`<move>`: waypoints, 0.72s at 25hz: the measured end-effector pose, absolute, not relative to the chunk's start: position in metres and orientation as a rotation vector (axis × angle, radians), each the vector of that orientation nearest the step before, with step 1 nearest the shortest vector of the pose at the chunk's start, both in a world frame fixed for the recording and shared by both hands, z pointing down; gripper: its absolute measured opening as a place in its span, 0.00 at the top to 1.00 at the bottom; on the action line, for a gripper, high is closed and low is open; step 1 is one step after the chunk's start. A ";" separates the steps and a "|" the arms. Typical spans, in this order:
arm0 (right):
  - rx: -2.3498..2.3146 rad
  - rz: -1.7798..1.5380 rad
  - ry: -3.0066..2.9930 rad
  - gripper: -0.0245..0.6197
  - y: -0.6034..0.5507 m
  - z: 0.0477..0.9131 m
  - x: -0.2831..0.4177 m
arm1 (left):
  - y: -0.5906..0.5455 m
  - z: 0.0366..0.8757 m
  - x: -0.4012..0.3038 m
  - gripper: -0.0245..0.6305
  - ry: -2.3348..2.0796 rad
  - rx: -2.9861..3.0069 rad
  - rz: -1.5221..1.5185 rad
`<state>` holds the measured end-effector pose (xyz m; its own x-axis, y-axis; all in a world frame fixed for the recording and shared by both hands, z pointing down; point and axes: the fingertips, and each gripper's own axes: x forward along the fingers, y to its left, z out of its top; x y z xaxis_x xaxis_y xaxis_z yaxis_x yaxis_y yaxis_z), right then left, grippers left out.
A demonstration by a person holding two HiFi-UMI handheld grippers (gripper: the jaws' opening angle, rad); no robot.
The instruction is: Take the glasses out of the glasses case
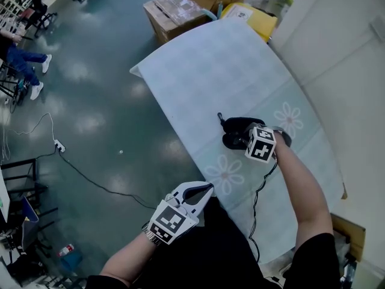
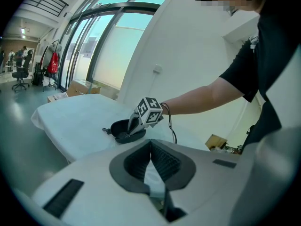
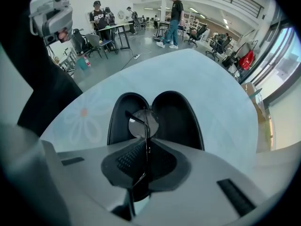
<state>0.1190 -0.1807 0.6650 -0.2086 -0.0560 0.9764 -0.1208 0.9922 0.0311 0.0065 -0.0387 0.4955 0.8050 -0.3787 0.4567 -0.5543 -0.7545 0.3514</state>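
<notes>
A black glasses case [image 3: 178, 119] lies open on the table, both halves facing up. My right gripper [image 3: 147, 142] is shut on the thin wire frame of the glasses [image 3: 140, 124], whose one round lens shows just above the case's hinge. In the head view the right gripper [image 1: 242, 138] leans over the case [image 1: 236, 127] near the table's middle. My left gripper [image 1: 209, 187] hovers off the near table edge, close to my body; its jaws meet at the tips with nothing between them. In the left gripper view the left gripper [image 2: 150, 144] looks toward the case [image 2: 123, 130] and the right gripper [image 2: 135, 125].
The table [image 1: 210, 71] wears a pale blue cloth with flower prints [image 1: 225, 173]. Cardboard boxes [image 1: 180, 11] stand on the floor beyond its far end, and a white wall [image 1: 343, 47] runs along its right. People and chairs [image 3: 101, 25] are far off; a cable [image 1: 78, 170] crosses the floor.
</notes>
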 end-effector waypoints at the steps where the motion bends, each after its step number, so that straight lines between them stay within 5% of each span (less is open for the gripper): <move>1: 0.134 0.054 -1.782 0.89 -0.181 0.665 0.119 | -0.038 0.495 0.006 0.92 -0.696 2.514 0.497; 18: 0.304 0.015 -1.817 0.92 -0.182 0.630 0.112 | -0.022 0.479 -0.019 0.92 -0.709 2.556 0.483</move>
<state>0.1120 -0.1820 0.6298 -0.2335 -0.1986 0.9519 -0.2139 0.9654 0.1489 -0.0188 -0.0221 0.4786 0.8075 -0.3970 0.4362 -0.5513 -0.7708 0.3193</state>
